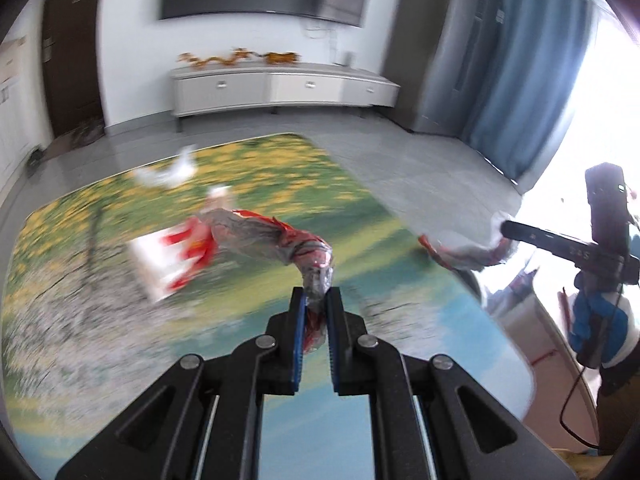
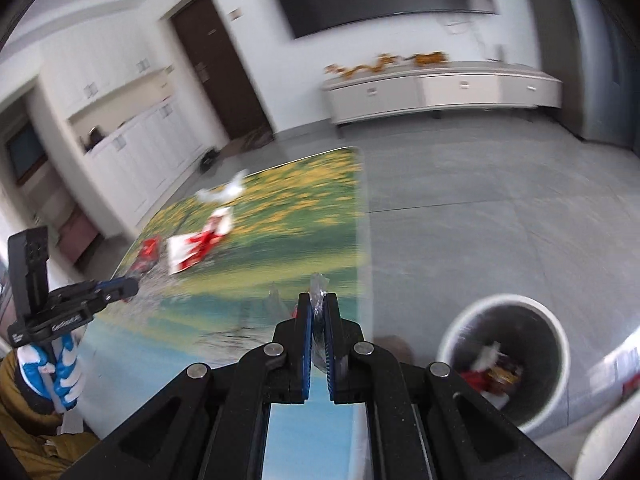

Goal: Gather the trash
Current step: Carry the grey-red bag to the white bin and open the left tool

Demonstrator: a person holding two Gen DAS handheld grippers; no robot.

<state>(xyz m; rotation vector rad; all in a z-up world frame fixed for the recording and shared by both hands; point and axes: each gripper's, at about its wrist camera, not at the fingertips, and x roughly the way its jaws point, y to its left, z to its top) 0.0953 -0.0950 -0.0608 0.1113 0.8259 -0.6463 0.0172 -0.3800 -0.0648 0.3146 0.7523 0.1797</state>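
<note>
Your left gripper [image 1: 316, 304] is clenched on a twisted red-and-silver wrapper [image 1: 280, 240], which trails up and away from the blue pads over the tabletop [image 1: 100, 320] with its printed meadow scene. Your right gripper [image 2: 318, 312] is clamped on a scrap of clear plastic film [image 2: 319, 284] that pokes up between its fingers; seen from the left wrist camera, that same gripper holds crumpled white-and-red plastic just past the tabletop's right edge.

More trash lies on the far half of the tabletop — a flat white-and-red packet [image 1: 160, 260], a small white-and-red item [image 1: 219, 197] just behind it, and a crumpled white piece [image 1: 172, 172] near the far edge. From the right wrist camera a red packet [image 2: 146, 254] also shows beside the white-and-red one, close to the left edge.

On the grey tiled floor [image 2: 480, 200] to the right of the tabletop stands a white bin [image 2: 472, 332] — dark inside, with red, white and yellow trash at the bottom. Both views are blurred, so finer details of the wrappers cannot be made out.
</note>
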